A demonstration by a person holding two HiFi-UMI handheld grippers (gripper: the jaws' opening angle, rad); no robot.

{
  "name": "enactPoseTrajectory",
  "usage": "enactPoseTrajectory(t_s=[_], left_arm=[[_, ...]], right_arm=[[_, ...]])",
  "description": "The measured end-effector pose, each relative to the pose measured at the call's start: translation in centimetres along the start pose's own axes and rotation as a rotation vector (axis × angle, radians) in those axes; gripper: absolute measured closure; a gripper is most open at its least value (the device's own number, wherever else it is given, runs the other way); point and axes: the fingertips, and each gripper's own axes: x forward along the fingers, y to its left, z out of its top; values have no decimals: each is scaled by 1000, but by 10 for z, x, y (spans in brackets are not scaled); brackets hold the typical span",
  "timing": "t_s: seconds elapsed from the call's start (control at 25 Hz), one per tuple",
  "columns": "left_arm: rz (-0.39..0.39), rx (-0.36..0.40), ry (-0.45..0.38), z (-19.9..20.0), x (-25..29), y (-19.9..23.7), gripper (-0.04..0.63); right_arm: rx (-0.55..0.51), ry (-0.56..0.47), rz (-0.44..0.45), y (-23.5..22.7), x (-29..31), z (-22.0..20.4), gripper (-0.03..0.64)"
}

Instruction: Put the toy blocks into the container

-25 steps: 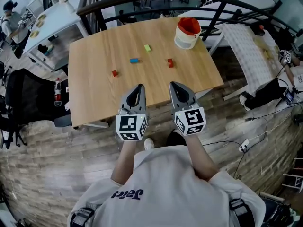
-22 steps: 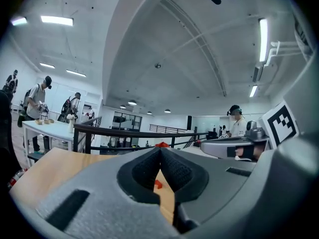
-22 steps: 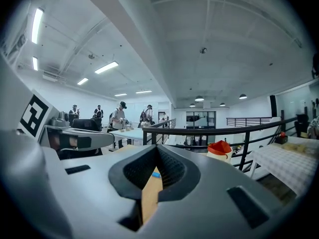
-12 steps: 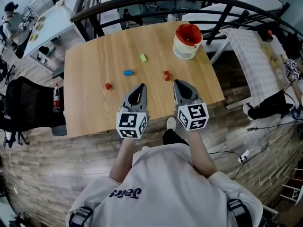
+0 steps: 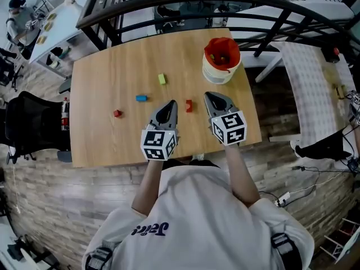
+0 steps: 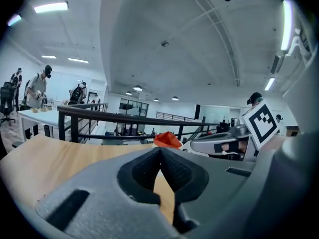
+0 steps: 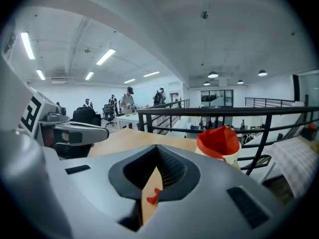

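Observation:
Several small blocks lie on the wooden table (image 5: pixel 101 139): a green one (image 5: pixel 162 79), a blue one (image 5: pixel 141 98), a small red one (image 5: pixel 117 113) and another red one (image 5: pixel 189 106). The white container with a red lining (image 5: pixel 221 58) stands at the far right, with something dark inside. My left gripper (image 5: pixel 169 106) is shut and empty, just left of the nearer red block. Also shut and empty, my right gripper (image 5: pixel 212 98) hovers right of that block, short of the container. In the right gripper view the red block (image 7: pixel 153 195) shows below the closed jaws and the container (image 7: pixel 218 143) ahead.
A dark railing (image 5: pixel 169 1) curves behind the table. A black office chair (image 5: pixel 31 122) stands to the left, a white perforated bench (image 5: pixel 306 77) to the right. The table's near edge runs just under my grippers' marker cubes. People work at desks far off.
The view has moved closer to the table. Both grippers now reach over its near part, flanking the red block, where earlier they hung at the front edge. Their jaws stay shut.

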Motion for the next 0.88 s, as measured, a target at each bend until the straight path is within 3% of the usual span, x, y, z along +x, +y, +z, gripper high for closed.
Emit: enactPoseTrajectory(t_s=[0.16, 0.36, 0.56, 0.72, 0.76, 0.8, 0.88], left_arm=[[-20, 9, 54, -27, 31, 2, 591], [-73, 12, 110, -51, 55, 15, 591], [-101, 21, 162, -76, 73, 32, 591], [-99, -10, 174, -89, 84, 48, 591], [-92, -21, 180, -93, 85, 52, 591], [-86, -31, 187, -96, 85, 55, 591], [-76, -43, 199, -102, 85, 59, 591]], right_arm=[[-18, 142, 77, -21, 28, -36, 605], [-266, 309, 281, -13, 55, -75, 604], [-362, 457, 470, -1, 85, -121, 604], [-478, 559, 560, 5, 111, -154, 597], [-493, 588, 582, 7, 116, -163, 536], [-504, 615, 604, 10, 121, -170, 411], [-539, 649, 635, 14, 129, -182, 393]])
